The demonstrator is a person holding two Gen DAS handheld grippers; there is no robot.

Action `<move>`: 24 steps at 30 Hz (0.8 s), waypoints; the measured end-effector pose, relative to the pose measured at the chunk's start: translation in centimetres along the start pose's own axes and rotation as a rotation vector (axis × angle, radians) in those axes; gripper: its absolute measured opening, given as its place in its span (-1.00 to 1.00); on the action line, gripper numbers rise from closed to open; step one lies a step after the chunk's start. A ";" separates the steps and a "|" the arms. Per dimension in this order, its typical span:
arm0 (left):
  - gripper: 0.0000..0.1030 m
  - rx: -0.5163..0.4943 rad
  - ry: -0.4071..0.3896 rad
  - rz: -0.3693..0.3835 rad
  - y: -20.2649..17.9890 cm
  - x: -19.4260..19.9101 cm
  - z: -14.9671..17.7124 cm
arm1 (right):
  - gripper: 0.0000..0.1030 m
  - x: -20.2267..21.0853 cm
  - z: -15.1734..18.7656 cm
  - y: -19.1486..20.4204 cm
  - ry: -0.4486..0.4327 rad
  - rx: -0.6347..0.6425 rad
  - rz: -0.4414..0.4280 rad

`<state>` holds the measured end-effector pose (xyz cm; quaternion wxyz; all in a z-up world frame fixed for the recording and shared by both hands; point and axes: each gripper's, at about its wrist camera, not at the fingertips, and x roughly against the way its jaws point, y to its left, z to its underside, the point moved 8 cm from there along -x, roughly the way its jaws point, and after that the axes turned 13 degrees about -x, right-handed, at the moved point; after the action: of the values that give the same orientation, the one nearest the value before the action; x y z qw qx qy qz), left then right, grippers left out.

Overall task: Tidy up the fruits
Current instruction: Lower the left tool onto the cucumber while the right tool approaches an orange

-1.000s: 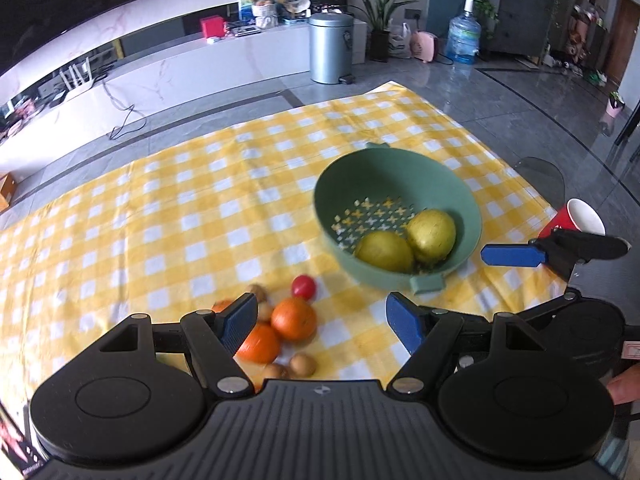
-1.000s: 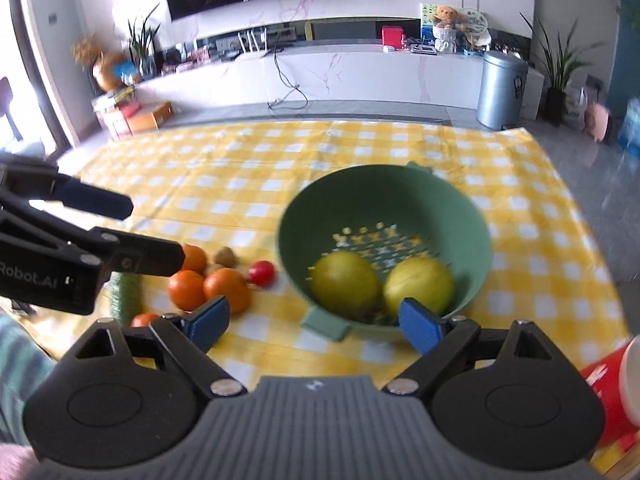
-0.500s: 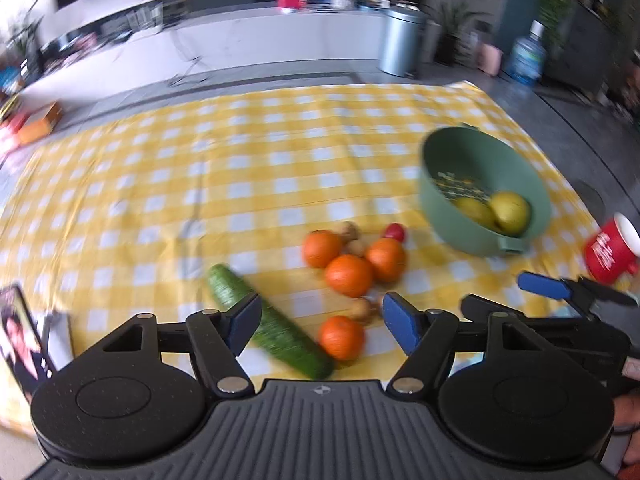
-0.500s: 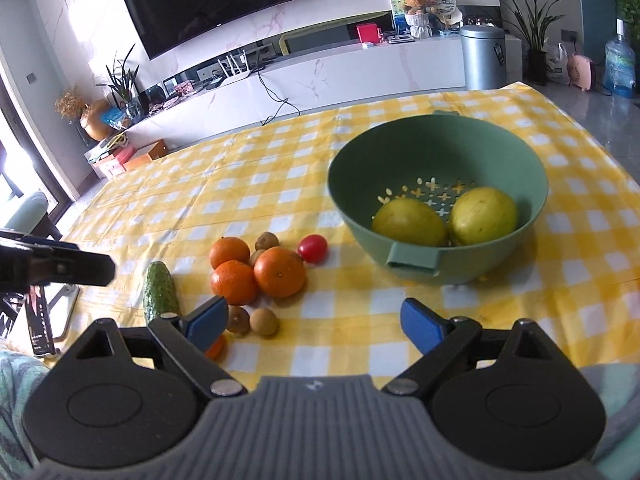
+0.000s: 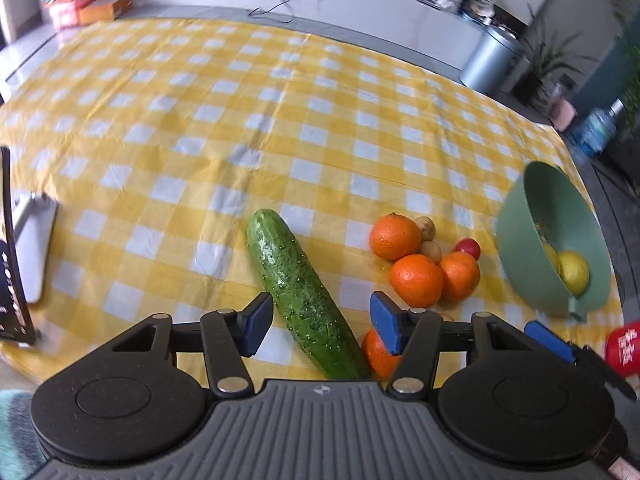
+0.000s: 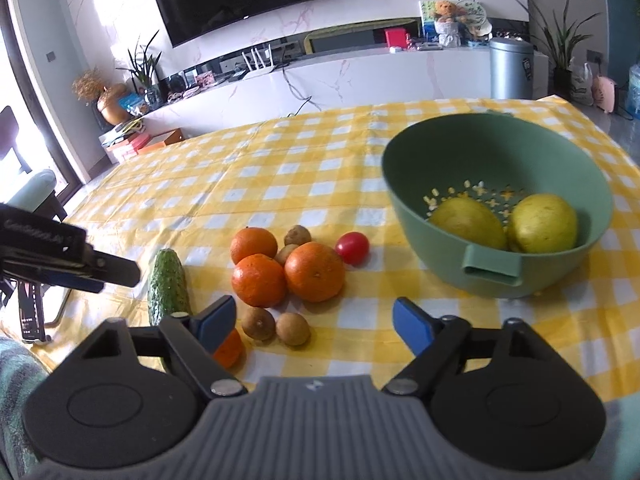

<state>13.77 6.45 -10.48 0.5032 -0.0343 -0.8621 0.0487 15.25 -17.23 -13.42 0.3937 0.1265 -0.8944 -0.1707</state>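
Note:
A green cucumber [image 5: 300, 292] lies on the yellow checked cloth between the closing jaws of my left gripper [image 5: 320, 326]; the pads stand just clear of it. To its right sit three oranges [image 5: 416, 280], a cherry tomato [image 5: 468, 248] and small brown fruits [image 5: 431, 251]. A fourth orange [image 5: 376, 356] shows behind the right finger. My right gripper [image 6: 314, 324] hovers low over two small brown fruits [image 6: 276, 326], its jaws closing with nothing pressed. The green bowl [image 6: 440, 152] holds two yellow fruits [image 6: 544, 222]. The left gripper [image 6: 112, 278] shows beside the cucumber [image 6: 168, 286].
A phone on a stand [image 5: 16, 248] is at the cloth's left edge. A red mug [image 5: 624, 348] stands at the right, near the bowl [image 5: 520, 240]. Beyond the table are a white counter and a metal bin [image 6: 511, 68].
The left gripper swung left from the bowl, sank over the cucumber and narrowed its jaws. The right gripper dropped toward the fruit pile, its jaws slightly narrower.

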 end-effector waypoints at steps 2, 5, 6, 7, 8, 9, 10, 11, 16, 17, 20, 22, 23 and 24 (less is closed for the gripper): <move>0.24 0.045 -0.002 -0.016 0.4 -0.7 0.0 | 0.40 -0.5 -0.1 0.1 0.000 -0.001 0.007; 0.24 0.103 0.001 -0.011 0.8 -1.6 0.0 | 0.27 -1.3 -0.6 -0.1 -0.009 -0.015 0.023; 0.24 0.121 0.001 -0.005 0.9 -1.9 0.0 | 0.25 -1.6 -0.7 -0.2 -0.010 -0.023 0.025; 0.24 0.137 0.000 -0.002 1.1 -2.2 0.0 | 0.23 -1.8 -0.8 -0.3 -0.011 -0.035 0.025; 0.24 0.145 0.000 -0.005 1.2 -2.4 0.0 | 0.18 -2.1 -0.9 -0.5 -0.010 -0.052 0.024; 0.24 0.150 -0.001 -0.013 1.3 -2.6 0.0 | 0.14 -2.5 -1.1 -0.8 -0.006 -0.075 0.021; 0.24 0.153 -0.001 -0.024 1.4 -2.9 0.1 | 0.12 -2.8 -1.2 -1.0 0.000 -0.099 0.019; 0.24 0.153 -0.001 -0.030 1.5 -3.1 0.1 | 0.09 -3.1 -1.3 -1.3 0.003 -0.122 0.018; 0.26 0.148 0.004 -0.038 1.2 -4.0 0.2 | 0.06 -4.3 -1.6 -1.8 0.012 -0.186 0.002; 0.26 0.143 0.007 -0.047 1.2 -4.2 0.3 | 0.06 -4.4 -1.6 -1.8 0.014 -0.196 -0.003; 0.26 0.137 0.017 -0.066 1.2 -4.7 0.5 | 0.06 -5.0 -1.7 -1.8 0.021 -0.219 -0.018; 0.26 0.140 0.029 -0.068 1.4 -5.1 0.8 | 0.06 -5.4 -1.6 -1.7 0.031 -0.224 -0.023; 0.26 0.144 0.036 -0.064 1.4 -5.3 0.9 | 0.06 -5.5 -1.6 -1.6 0.031 -0.227 -0.027; 0.26 0.146 0.037 -0.064 1.4 -5.5 1.0 | 0.06 -5.7 -1.6 -1.6 0.032 -0.227 -0.029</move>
<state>15.62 7.23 -15.84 0.5216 0.0290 -0.8474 0.0948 20.30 -16.92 -16.82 0.4170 0.0968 -0.8610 -0.2746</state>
